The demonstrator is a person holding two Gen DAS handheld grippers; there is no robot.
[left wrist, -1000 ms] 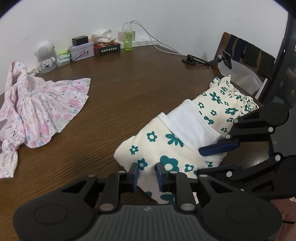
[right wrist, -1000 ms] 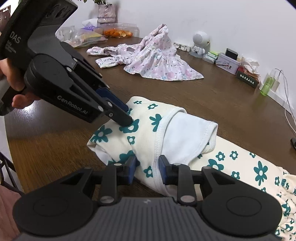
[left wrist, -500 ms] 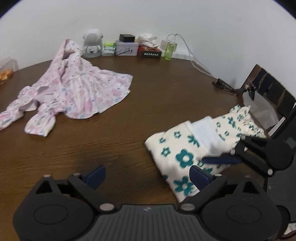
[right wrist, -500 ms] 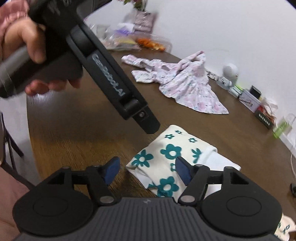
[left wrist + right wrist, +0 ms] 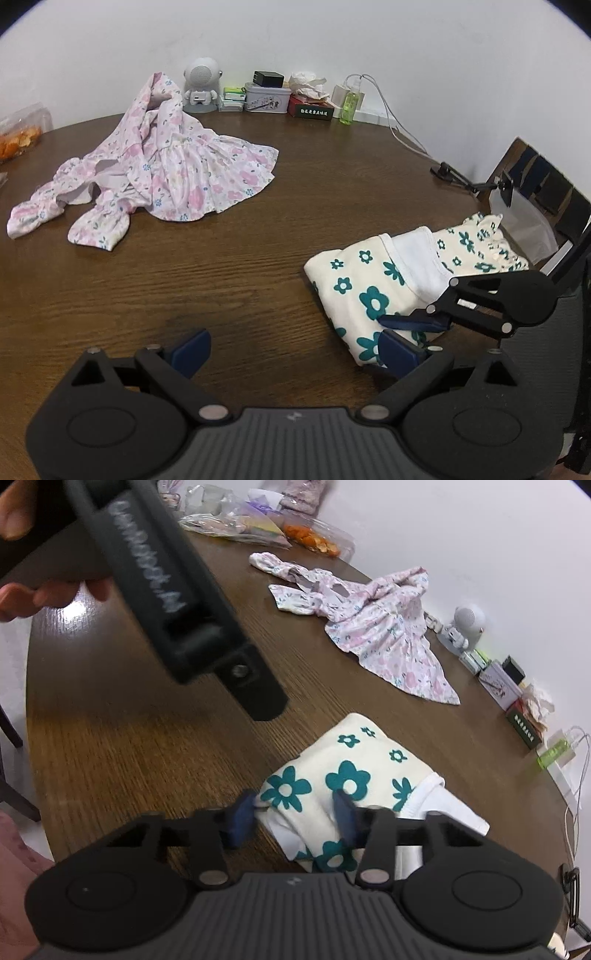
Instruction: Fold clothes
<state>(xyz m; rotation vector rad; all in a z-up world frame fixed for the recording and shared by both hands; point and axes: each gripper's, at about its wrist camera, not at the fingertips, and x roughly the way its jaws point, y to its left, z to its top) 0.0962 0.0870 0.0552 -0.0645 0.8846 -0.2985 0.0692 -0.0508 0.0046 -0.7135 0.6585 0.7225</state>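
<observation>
We see the folded flowered garment (image 5: 354, 775) on the table (image 5: 122, 746), its near corner between our right gripper (image 5: 295, 818)'s closing jaws. Our left gripper (image 5: 295, 349) gapes empty beside it; its lettering is blurred.

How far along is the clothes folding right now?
Done: the cream garment with teal flowers lies folded into a compact bundle on the table. In hand: the right gripper is closing around that bundle's near corner; the left gripper is wide open and empty. Left: the pink floral dress lies crumpled and unfolded farther back.
</observation>
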